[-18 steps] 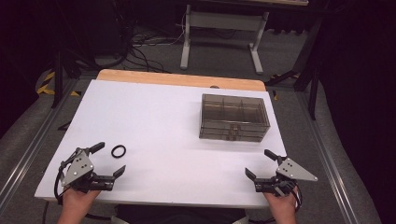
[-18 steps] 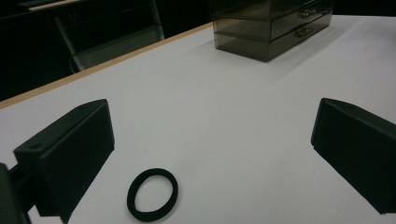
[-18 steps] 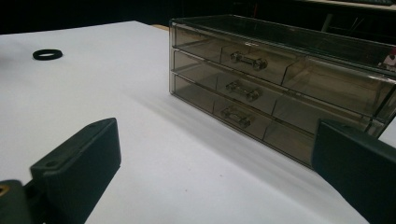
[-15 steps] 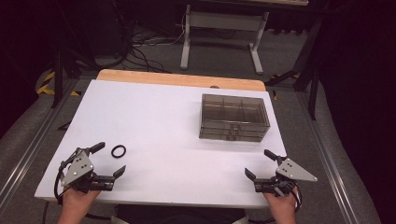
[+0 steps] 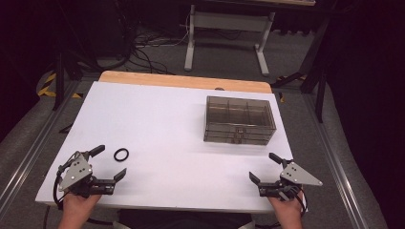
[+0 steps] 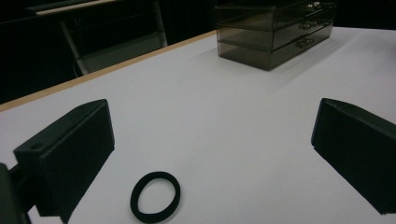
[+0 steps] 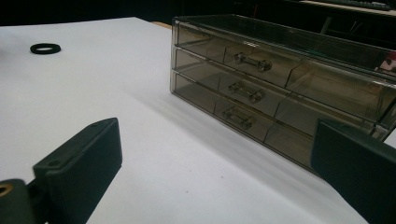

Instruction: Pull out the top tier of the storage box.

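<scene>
Nothing is started: the black ring point(image 5: 121, 154) lies untouched on the white counter point(image 5: 162, 119), just beyond the left gripper point(image 5: 109, 162), jaws apart. The right gripper point(image 5: 264, 167), jaws apart and empty, faces the shut drawer box point(image 5: 239, 120).

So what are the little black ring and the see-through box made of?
The black ring looks like matte rubber or stretchy fabric: dull, no shine. The drawer box seems smoky clear plastic: glossy, and you see through its walls to the drawers and handles.

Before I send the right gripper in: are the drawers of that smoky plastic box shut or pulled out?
Shut. In the right gripper view, all three fronts of the drawer box sit flush with each other, none pulled out.
</scene>
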Demonstrator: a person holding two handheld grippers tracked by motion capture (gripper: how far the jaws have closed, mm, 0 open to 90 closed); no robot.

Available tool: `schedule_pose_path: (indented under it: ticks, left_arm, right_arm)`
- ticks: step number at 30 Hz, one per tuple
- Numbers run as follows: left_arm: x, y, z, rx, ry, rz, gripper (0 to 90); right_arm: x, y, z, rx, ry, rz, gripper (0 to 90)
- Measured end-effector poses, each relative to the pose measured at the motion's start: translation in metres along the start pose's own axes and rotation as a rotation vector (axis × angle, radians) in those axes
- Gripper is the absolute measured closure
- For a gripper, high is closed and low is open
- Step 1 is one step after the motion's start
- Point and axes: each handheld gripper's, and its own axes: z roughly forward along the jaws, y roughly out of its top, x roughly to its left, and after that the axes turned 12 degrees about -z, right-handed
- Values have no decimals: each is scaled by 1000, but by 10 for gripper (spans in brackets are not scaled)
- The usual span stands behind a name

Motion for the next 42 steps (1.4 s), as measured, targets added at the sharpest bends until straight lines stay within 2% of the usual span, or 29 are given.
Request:
schedule_pose_path:
  ticks: [3,4,17,21,32,34,42]
  left_arm:
    - [-1,0,1,3,-3,8,4]
    - [-1,0,0,3,7,21,5]
    - [-2,0,2,9,3,22,5]
    - [-1,0,2,9,1,20,5]
    - [-1,0,2,11,3,15,5]
    - [-1,0,2,11,3,16,6]
    - [-1,0,2,14,5,20,6]
  right_arm:
    - [1,0,0,4,1,-4,33]
    - [1,0,0,3,2,-5,34]
    - [-1,6,4,-14,5,12,40]
    - [-1,11,6,-19,7,2,41]
    - [0,28,22,-32,32,-32,40]
    - [1,32,28,-26,36,-51,40]
    - [4,41,41,-35,55,-62,40]
